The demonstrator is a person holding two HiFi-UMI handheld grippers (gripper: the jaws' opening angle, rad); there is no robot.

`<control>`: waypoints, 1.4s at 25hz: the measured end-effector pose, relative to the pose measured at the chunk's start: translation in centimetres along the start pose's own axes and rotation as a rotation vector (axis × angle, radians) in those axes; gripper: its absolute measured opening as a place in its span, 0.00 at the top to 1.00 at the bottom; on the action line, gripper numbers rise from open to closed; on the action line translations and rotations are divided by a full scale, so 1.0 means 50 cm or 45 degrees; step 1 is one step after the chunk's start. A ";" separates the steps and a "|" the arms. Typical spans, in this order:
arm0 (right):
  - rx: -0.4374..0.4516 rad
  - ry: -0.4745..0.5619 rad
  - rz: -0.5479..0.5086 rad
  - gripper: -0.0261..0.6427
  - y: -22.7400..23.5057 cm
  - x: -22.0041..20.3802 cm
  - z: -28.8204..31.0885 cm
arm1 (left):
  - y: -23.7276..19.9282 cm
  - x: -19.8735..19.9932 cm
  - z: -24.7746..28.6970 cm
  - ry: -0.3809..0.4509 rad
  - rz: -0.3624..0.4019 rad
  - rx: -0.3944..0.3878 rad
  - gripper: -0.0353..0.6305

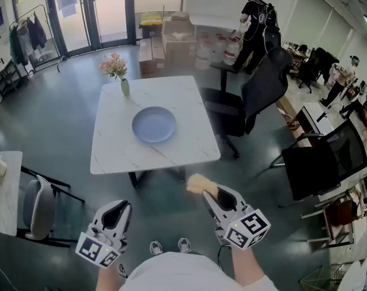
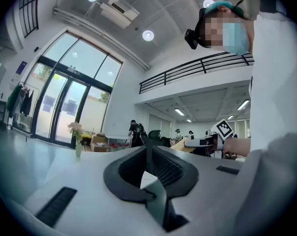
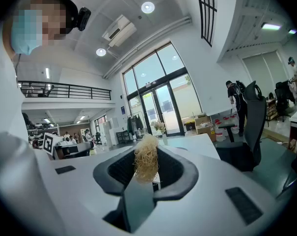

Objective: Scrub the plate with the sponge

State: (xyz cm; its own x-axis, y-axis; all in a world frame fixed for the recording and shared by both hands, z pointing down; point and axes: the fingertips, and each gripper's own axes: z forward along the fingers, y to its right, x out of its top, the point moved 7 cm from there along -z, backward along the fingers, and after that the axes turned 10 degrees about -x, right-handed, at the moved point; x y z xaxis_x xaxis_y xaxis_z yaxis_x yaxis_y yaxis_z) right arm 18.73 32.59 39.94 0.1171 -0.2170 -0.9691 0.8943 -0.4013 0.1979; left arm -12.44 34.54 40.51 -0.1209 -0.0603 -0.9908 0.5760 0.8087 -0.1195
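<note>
My right tongs (image 1: 206, 194) pinch the sponge (image 1: 200, 183) in the air just off the desk's (image 1: 189, 145) near edge, my left tongs (image 1: 118, 209) are closed and empty, and the plate (image 1: 153, 124) lies mid-desk.

This is a big open-plan office. Tall glass doors (image 1: 80, 11) fill the far wall at 11 o'clock, with a coat rack (image 1: 26, 32) at 10 and stacked cardboard boxes (image 1: 171, 38) at 12. Black swivel office chairs (image 1: 262, 90) stand at 2 and 4 o'clock beside a marble-topped bench (image 1: 189, 144). People (image 1: 344, 80) sit among crowded desks (image 1: 310, 117) at 3 o'clock. The gripper views show a high ceiling with round recessed lights (image 2: 148, 35), a ceiling air-conditioning unit (image 2: 119, 8) and a railed mezzanine (image 2: 197, 69) above more lit workstations.
</note>
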 end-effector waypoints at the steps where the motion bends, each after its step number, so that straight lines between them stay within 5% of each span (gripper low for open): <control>1: -0.004 -0.001 -0.005 0.78 0.002 0.000 -0.002 | 0.002 0.000 0.003 -0.003 -0.002 -0.003 0.86; 17: -0.016 0.023 0.043 0.78 0.037 -0.006 -0.010 | 0.015 -0.014 0.037 -0.009 -0.024 -0.006 0.86; 21: -0.002 0.019 0.046 0.78 0.050 -0.013 0.003 | 0.011 -0.019 0.044 0.056 -0.053 0.020 0.86; 28: 0.069 -0.001 0.048 0.78 0.091 -0.016 0.019 | 0.044 -0.026 0.099 0.009 0.135 0.005 0.87; 35: 0.109 -0.015 0.022 0.78 0.116 -0.033 0.062 | 0.036 -0.050 0.152 -0.006 0.103 0.050 0.87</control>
State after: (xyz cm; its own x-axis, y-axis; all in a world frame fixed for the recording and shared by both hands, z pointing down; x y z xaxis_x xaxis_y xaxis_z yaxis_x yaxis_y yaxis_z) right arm 22.36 27.86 43.15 0.1269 -0.2350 -0.9637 0.8518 -0.4721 0.2273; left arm -4.97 31.70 42.32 -0.0693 0.0014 -0.9976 0.6153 0.7872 -0.0416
